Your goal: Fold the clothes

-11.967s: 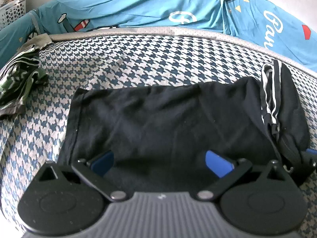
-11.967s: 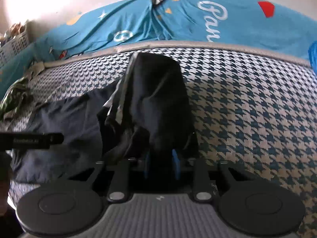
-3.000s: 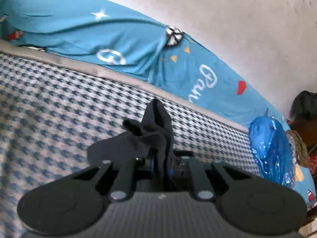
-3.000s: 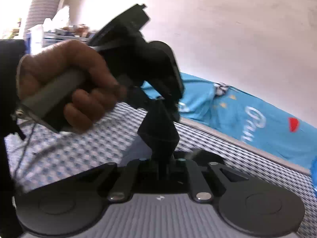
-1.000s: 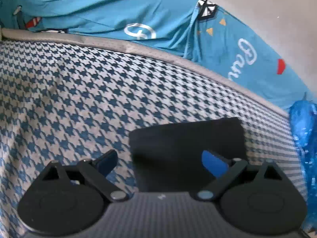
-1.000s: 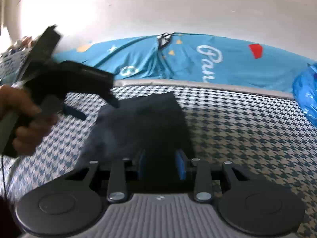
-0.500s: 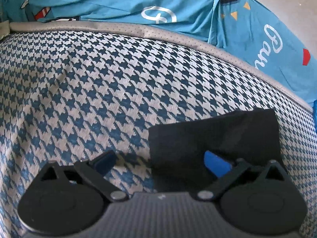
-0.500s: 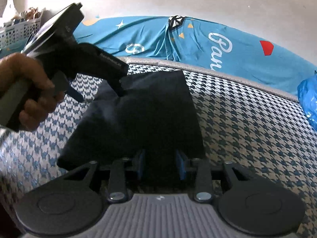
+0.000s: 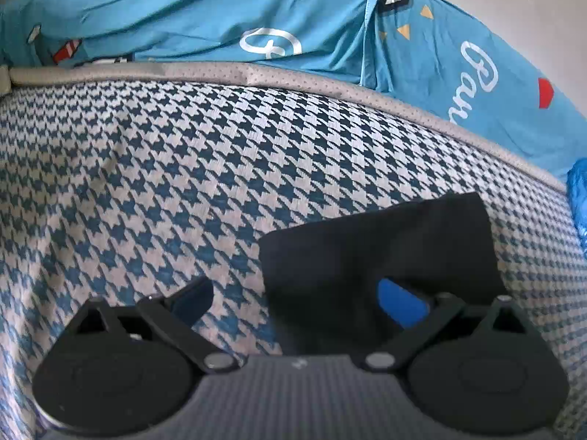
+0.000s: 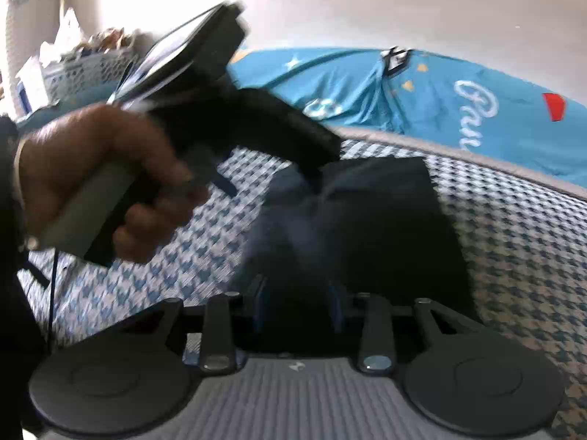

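A black garment (image 9: 378,249), folded to a small rectangle, lies on the houndstooth mattress (image 9: 183,168). In the left wrist view my left gripper (image 9: 297,300) stands open just above it. The garment's left edge runs between its fingers, and the right blue pad (image 9: 403,302) hovers over the cloth. In the right wrist view my right gripper (image 10: 298,304) is shut on the garment's near end (image 10: 367,227), which bunches up between its pads. A person's hand (image 10: 102,176) holds the left tool over the garment's far left corner.
A blue printed sheet (image 9: 256,18) lies beyond the mattress's grey border (image 9: 330,84), against a white wall (image 10: 367,7). A blue plastic bag (image 9: 578,198) sits at the right edge. A white basket (image 10: 84,69) with clutter stands at the far left.
In the right wrist view the hand with the left tool has come closer and further right, over the garment. The right gripper has kept its hold. The left gripper has stayed open.
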`<action>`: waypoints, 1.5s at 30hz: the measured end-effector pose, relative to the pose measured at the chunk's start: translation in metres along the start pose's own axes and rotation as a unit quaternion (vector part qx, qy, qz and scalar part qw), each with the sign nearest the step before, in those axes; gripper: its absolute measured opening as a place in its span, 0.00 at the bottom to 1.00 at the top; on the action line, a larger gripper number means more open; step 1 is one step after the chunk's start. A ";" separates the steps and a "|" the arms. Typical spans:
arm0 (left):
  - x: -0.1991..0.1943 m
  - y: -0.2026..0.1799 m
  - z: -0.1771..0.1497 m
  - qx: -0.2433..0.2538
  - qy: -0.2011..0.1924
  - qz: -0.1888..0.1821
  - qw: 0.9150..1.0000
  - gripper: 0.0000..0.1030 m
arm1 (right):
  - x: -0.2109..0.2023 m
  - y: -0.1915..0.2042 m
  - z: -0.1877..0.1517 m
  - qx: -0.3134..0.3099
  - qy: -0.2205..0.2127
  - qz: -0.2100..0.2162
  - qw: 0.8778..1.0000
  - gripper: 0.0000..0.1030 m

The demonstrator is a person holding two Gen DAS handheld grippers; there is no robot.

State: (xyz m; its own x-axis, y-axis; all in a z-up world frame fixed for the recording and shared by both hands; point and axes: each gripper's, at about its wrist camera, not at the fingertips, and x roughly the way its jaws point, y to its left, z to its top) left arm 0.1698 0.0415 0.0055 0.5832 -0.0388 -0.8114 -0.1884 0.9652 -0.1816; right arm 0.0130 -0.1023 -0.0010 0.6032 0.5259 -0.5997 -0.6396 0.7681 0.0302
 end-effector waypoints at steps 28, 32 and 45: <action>-0.022 -0.003 -0.013 0.041 0.012 0.010 0.999 1.00 | -0.012 -0.023 0.004 0.043 0.053 0.006 0.998 0.39; -0.028 -0.008 -0.020 0.063 0.008 0.019 0.998 1.00 | -0.017 -0.041 0.010 0.063 0.058 0.021 0.996 0.46; -0.038 -0.026 -0.040 0.126 -0.005 0.030 0.992 1.00 | -0.004 -0.102 0.006 0.092 0.094 0.002 0.991 0.52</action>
State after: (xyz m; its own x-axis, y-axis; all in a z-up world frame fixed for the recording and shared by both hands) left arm 0.1208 0.0079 0.0188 0.5856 0.0228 -0.8103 -0.0202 0.9997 0.0135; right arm 0.0790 -0.1806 0.0027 0.4902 0.4641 -0.7378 -0.5325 0.8296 0.1680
